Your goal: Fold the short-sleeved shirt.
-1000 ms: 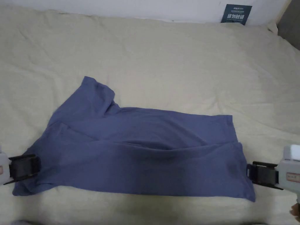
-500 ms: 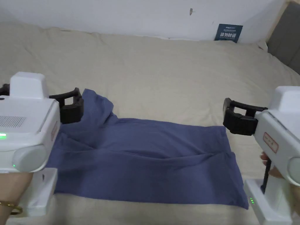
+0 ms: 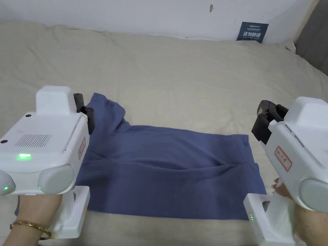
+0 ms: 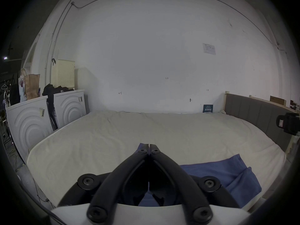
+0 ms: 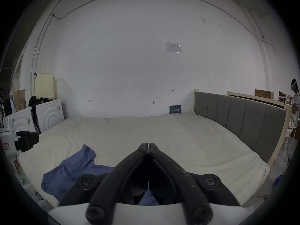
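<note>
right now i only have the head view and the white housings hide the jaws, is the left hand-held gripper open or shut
Observer: Shut. In the left gripper view, the left hand-held gripper has its jaws closed tip to tip, with none of the blue shirt between them.
Operator: and the right one
Observer: Shut too. In the right gripper view, the right hand-held gripper has its tips pressed together and holds nothing.
Operator: anyone else around
Observer: Yes, a person stands beyond the grey headboard, at the far right of the right gripper view.
</note>
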